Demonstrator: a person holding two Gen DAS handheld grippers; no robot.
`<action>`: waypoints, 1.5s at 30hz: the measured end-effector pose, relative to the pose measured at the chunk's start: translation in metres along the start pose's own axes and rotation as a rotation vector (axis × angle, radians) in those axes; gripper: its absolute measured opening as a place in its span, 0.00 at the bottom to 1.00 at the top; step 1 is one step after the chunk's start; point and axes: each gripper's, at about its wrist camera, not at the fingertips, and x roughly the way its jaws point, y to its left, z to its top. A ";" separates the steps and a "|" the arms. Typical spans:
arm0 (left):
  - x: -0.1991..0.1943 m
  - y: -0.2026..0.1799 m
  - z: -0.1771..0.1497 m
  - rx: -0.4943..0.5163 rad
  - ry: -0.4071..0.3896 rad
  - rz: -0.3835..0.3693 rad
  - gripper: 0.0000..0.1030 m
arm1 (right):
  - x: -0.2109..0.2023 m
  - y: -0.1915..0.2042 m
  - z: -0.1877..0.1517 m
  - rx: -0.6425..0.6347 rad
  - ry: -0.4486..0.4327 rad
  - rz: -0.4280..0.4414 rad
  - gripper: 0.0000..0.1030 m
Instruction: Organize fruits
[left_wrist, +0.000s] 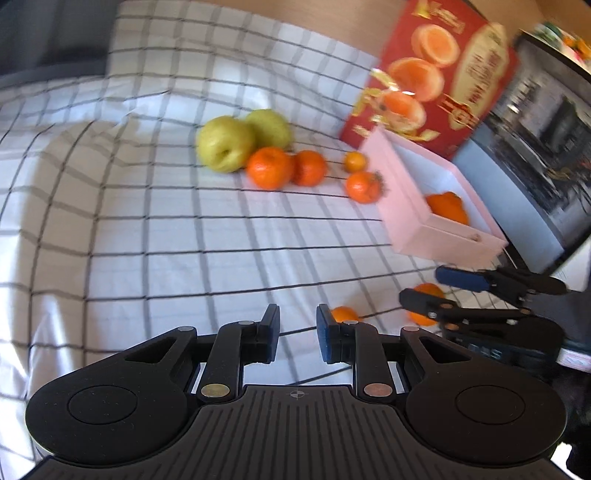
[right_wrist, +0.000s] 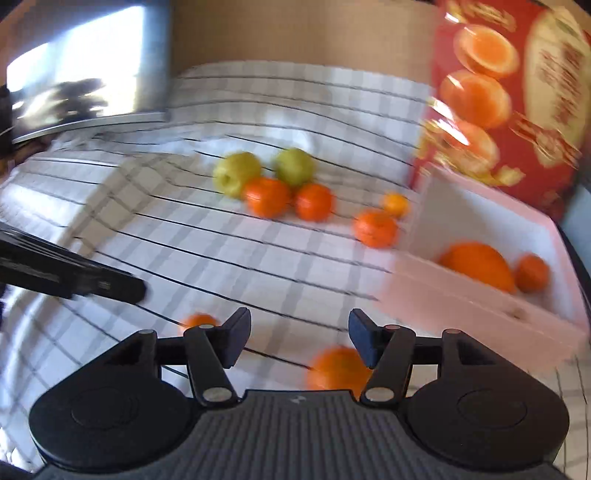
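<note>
both grippers, left (left_wrist: 297, 334) and right (right_wrist: 299, 334), matte black: ribbed base, round side discs, silver pivot screws, blue-padded fingers (left_wrist: 327, 338).

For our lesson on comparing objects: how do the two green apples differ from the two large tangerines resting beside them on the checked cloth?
The green apples are yellow-green; the tangerines are deep orange. The apples are larger, the tangerines smaller. The apples lie farther from the cameras, the tangerines nearer, in front of them. Both pairs sit clustered together on the checked cloth, outside the pink box.
</note>
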 end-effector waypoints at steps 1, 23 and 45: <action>0.001 -0.006 0.001 0.027 0.002 -0.010 0.24 | 0.002 -0.005 -0.003 0.018 0.016 -0.017 0.57; 0.024 -0.059 -0.005 0.301 0.035 0.116 0.26 | -0.021 -0.032 -0.054 0.130 0.051 -0.070 0.74; 0.041 -0.044 0.005 0.245 0.058 0.155 0.33 | -0.017 -0.025 -0.064 0.135 0.058 -0.074 0.82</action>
